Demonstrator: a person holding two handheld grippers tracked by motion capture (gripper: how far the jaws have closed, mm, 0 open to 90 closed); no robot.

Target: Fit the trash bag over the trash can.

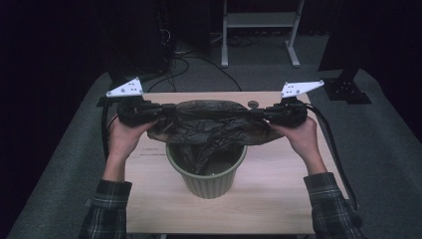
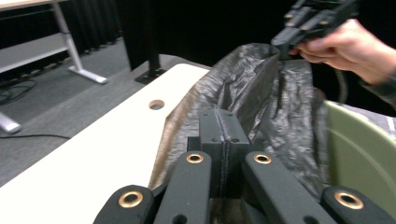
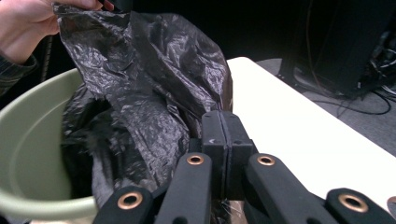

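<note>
A black plastic bag is stretched above a green ribbed bin that stands on the wooden table, and its lower part hangs down into the bin. My left gripper is shut on the bag's left edge, my right gripper on its right edge. In the left gripper view the jaws are pressed together over crinkled bag film, with the bin's rim at the right. The right gripper view has its jaws clamped on the bag beside the bin.
A small round hole lies in the table's far edge. Behind the table stand a white metal frame and dark equipment with cables on grey carpet. Bare tabletop lies in front of the bin and to its sides.
</note>
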